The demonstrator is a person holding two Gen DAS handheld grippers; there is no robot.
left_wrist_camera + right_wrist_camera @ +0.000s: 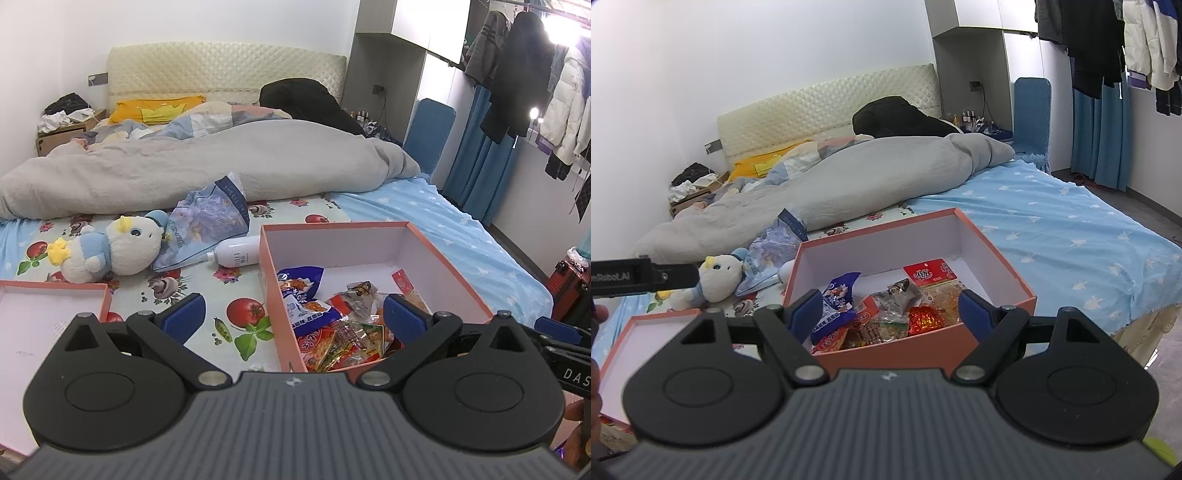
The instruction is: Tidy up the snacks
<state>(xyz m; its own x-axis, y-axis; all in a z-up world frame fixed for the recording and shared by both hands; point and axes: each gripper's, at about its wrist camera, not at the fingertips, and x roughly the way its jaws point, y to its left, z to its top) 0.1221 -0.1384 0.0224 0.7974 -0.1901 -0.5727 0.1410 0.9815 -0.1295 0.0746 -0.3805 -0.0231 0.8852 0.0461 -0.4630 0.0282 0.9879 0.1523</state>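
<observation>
Snacks [879, 314] sit heaped in the near half of the orange box [997, 266] on the bed, and I'm hovering both tools right over its front wall. My right gripper [886, 314] has its blue pads spread wide with nothing between them, looking down at the blue packet [836, 299], a red-topped sachet [932, 277] and a shiny red-gold wrapper [923, 319] all jumbled together. My left gripper [291, 317] is spread wide too and empty, one pad outside the box's left wall over the tomato-print sheet [243, 314], the other over the pile. The box lid [44, 314] lies upturned just beside the box to the left, near the plush duck [118, 247], the tissue pack [207, 221] and the white bottle [240, 253]. The box looks mostly filled already, so I judge the job now is tidying or lidding. If I'm sorting, I'd take the blue packet first: it rides on top and stands clear, so I can pinch its crimped edge without dragging its neighbours. I'd come in steeper, so the pads clear the front wall. Those foil wrappers look slippery, so I'd close gently and lift slowly. The back half is bare, good room to lay things flat.
</observation>
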